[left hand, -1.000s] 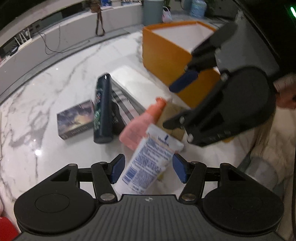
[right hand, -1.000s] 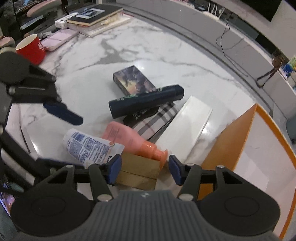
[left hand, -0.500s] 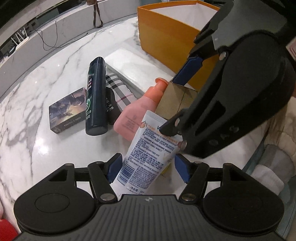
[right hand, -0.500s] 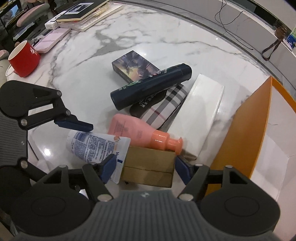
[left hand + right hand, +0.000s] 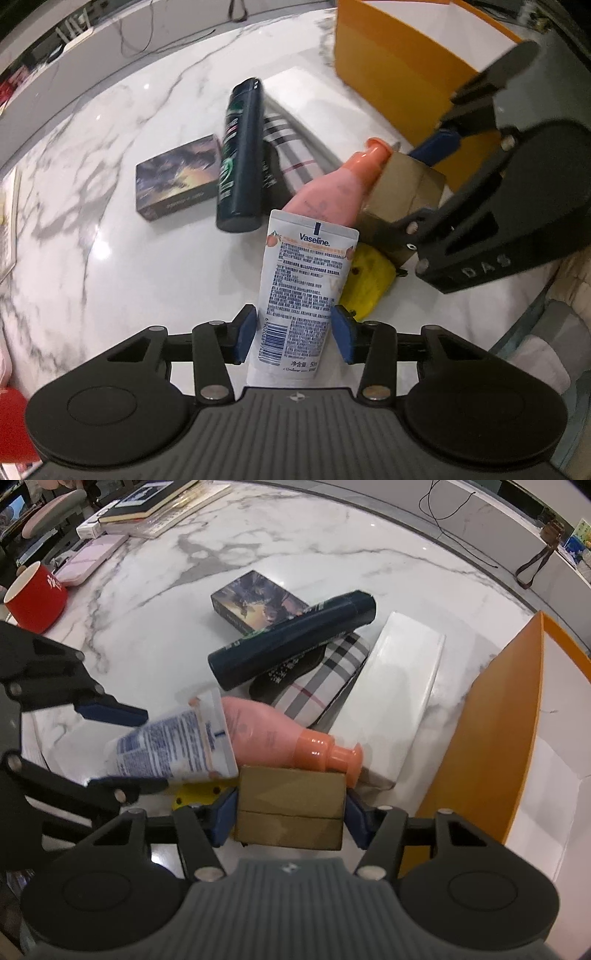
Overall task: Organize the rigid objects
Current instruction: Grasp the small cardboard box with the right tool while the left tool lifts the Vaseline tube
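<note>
Left gripper (image 5: 293,334) closing on white tube (image 5: 301,295), soft and squashy, best gripped low near cap; right gripper (image 5: 290,805) closing on brown box (image 5: 290,806), stiff, light, gripped across short sides, both among clutter beside orange bin (image 5: 495,738).

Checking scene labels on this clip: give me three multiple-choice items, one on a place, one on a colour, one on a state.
1. Where does the red mug stand?
A. in the big open box
B. on the table, apart from the dark bottle
C. on the floor

2. What colour is the big open box's outer wall?
A. orange
B. green
C. black

3. How is the dark bottle placed?
A. upright
B. lying on its side
C. hanging from a hook

Answers:
1. B, the mug sits alone near the table's edge.
2. A, the wall is plain orange.
3. B, its long side lies across other things.
</note>
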The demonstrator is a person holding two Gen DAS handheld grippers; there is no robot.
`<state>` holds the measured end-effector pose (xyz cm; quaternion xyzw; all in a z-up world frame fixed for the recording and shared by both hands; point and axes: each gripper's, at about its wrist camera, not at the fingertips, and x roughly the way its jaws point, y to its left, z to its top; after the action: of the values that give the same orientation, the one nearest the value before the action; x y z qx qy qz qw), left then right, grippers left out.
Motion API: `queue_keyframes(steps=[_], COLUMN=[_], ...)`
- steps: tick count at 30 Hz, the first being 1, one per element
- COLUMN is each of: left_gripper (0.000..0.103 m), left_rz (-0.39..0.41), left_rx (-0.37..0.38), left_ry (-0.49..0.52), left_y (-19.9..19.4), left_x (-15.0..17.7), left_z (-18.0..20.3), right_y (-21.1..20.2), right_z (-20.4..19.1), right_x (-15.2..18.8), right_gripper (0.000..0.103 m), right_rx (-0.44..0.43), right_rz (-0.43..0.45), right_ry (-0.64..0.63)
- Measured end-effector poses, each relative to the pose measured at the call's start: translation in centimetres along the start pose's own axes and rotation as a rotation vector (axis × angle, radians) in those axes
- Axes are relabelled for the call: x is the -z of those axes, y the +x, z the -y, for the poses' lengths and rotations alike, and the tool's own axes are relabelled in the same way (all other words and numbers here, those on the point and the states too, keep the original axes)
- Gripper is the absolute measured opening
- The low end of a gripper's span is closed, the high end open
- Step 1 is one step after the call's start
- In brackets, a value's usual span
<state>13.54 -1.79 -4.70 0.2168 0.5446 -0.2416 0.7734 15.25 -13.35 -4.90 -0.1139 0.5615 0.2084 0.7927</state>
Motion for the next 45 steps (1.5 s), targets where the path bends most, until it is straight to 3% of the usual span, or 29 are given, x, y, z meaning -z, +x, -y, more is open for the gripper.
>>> queue_keyframes(steps=[7,14,20,25,32,45], left_gripper=[0.047,0.061,0.066,0.059,0.055,0.053], left_rz=[-0.025,0.014,0.03,0.032,0.018,0.134], left_rx=[-0.019,-0.009,-0.035,-0.017,-0.077,-0.089], left_ry=[-0.042,-0.013,0.02,0.006,0.036,-0.005], left_y=[-0.3,0.4,1.4,1.6,1.7,-1.3], left_x=[-0.3,0.1,-0.1,-0.4,0.6,0.9], left_z=[-0.4,-0.6,0.0,-0.4,0.5,1.6], right_y=[0.3,0.3,0.5,0.9,0.8,-1.0], right_z=[0.0,0.2,0.3,0.4,0.5,-0.1], right_x=[0.2,0.3,0.3,0.4,0.7,1.6], right_gripper=[0.061,0.062,0.065,0.066,0.06,0.059], right_rx=[0.0,-0.011,-0.02,-0.01,-0.023,-0.011], right_rz=[-0.002,0.004,-0.001,-0.005,-0.002,0.046], right_ry=[0.002,0.006,0.014,0.022,0.023,-0.009])
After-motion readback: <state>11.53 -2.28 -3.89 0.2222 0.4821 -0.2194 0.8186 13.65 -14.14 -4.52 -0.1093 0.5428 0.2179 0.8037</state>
